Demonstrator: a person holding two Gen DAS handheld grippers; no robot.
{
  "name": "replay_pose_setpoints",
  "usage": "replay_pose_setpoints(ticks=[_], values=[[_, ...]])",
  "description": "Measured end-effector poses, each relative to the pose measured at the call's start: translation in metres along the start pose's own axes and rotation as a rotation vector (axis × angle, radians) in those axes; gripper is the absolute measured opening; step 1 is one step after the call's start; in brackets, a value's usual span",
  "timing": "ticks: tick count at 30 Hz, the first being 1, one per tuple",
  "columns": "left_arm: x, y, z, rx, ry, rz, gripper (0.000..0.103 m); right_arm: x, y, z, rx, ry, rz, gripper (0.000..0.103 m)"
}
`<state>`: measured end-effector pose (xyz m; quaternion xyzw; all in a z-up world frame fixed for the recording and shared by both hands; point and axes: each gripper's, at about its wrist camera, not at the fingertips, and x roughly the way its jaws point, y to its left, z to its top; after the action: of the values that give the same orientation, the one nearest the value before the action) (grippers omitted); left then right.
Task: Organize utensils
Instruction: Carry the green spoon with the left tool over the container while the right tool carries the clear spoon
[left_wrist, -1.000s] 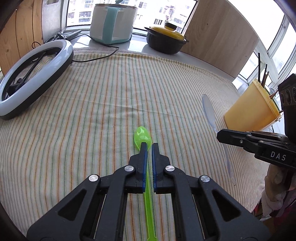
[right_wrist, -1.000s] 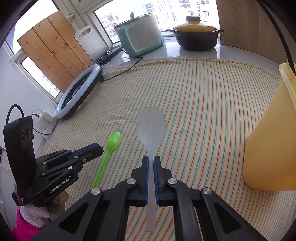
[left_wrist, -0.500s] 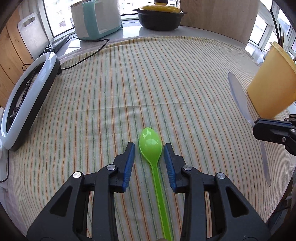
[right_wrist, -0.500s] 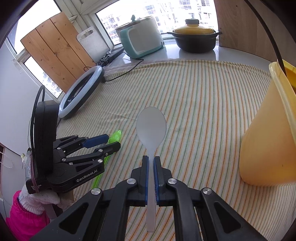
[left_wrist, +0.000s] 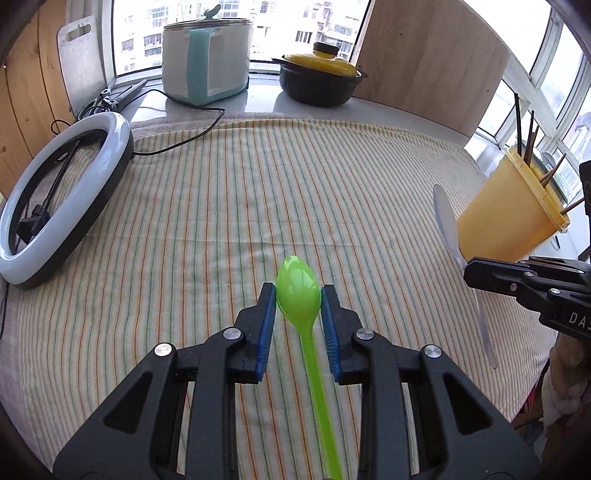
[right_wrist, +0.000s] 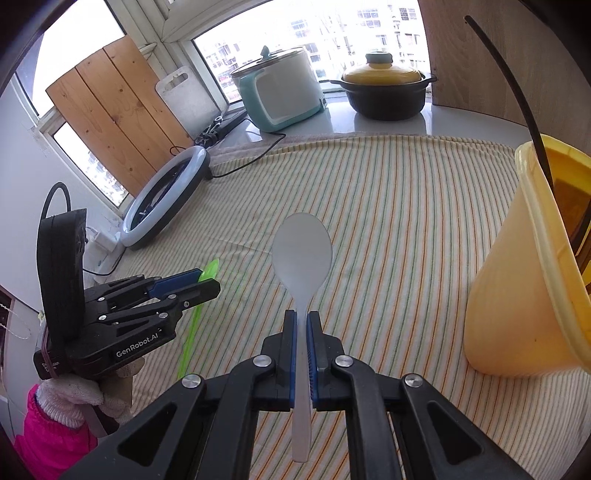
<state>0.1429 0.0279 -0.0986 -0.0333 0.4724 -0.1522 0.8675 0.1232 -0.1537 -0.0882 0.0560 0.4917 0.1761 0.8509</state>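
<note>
The left tool (left_wrist: 298, 295) was open around the green spoon (left_wrist: 298, 291), low in the middle. The right tool (right_wrist: 302, 321) pinched the white spoon (right_wrist: 302, 254), beside the yellow cup (right_wrist: 517, 266) at right.

We count two spoons — one green spoon (left_wrist: 298, 291), one grey spoon (right_wrist: 302, 254) — one yellow cup (right_wrist: 524, 273), two pots, one ring light (left_wrist: 62, 192), two grippers.
</note>
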Motion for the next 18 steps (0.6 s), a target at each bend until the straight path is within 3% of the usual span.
replay_pose_setpoints(ticks=[10, 18], values=[[-0.056, -0.022, 0.025, -0.002, -0.170, -0.079, 0.024, -0.045, 0.002, 0.006, -0.025, -0.111, -0.015, 0.003], [-0.078, -0.059, 0.051, 0.025, -0.260, -0.137, 0.024, -0.090, -0.006, 0.013, -0.031, -0.211, -0.023, 0.003]])
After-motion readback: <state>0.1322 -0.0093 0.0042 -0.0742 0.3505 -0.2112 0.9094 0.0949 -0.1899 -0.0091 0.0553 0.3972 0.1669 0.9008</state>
